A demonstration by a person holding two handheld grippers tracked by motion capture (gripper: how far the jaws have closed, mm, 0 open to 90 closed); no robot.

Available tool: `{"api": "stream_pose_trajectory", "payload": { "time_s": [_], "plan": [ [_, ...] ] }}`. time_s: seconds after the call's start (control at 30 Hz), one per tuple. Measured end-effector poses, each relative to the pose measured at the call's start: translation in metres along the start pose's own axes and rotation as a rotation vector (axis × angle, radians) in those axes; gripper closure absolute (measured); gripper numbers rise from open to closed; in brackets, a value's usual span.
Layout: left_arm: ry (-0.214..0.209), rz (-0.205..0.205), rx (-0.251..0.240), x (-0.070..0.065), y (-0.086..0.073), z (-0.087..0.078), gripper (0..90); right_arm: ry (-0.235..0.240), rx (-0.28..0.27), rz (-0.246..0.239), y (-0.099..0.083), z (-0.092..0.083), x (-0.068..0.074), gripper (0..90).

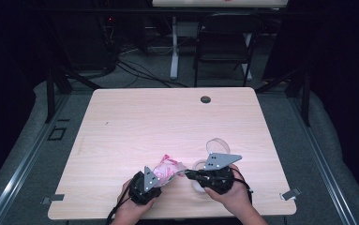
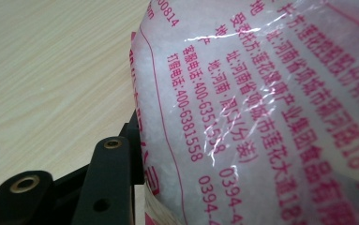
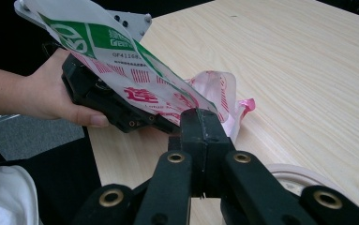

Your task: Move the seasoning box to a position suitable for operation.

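Observation:
A clear plastic bag (image 1: 167, 168) of white grains, printed in pink with a green band, hangs just above the table's front edge between both grippers. My left gripper (image 1: 160, 181) grips its lower body; in the left gripper view the bag (image 2: 261, 117) presses against the one black jaw that shows, and the other jaw is hidden behind it. My right gripper (image 3: 201, 123) has its jaws closed together on the bag's (image 3: 135, 70) thin edge. In the high view the right gripper (image 1: 189, 174) reaches in from the right.
A clear round tub (image 1: 199, 165) stands under the right gripper, its pale rim (image 3: 289, 174) showing beside the jaws. A clear round lid (image 1: 217, 143) lies just beyond it. The wooden table (image 1: 168, 117) has a cable hole (image 1: 205, 99) at the back. A black chair (image 1: 224, 42) stands behind.

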State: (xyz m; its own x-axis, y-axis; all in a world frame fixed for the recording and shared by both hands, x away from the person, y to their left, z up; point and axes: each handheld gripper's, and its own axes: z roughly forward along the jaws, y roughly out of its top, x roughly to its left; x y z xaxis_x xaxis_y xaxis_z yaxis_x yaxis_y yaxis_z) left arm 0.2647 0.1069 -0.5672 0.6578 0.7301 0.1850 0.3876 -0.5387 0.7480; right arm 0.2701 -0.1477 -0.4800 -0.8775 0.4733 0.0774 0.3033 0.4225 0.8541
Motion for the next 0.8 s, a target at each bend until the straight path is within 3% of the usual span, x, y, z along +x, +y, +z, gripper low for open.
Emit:
{"api": "stream_pose_trajectory", "payload": {
  "time_s": [0.8],
  "plan": [
    [0.084, 0.12, -0.017, 0.005, 0.015, -0.007, 56.9, -0.021, -0.01, -0.005, 0.003, -0.006, 0.0, 90.0]
  ]
}}
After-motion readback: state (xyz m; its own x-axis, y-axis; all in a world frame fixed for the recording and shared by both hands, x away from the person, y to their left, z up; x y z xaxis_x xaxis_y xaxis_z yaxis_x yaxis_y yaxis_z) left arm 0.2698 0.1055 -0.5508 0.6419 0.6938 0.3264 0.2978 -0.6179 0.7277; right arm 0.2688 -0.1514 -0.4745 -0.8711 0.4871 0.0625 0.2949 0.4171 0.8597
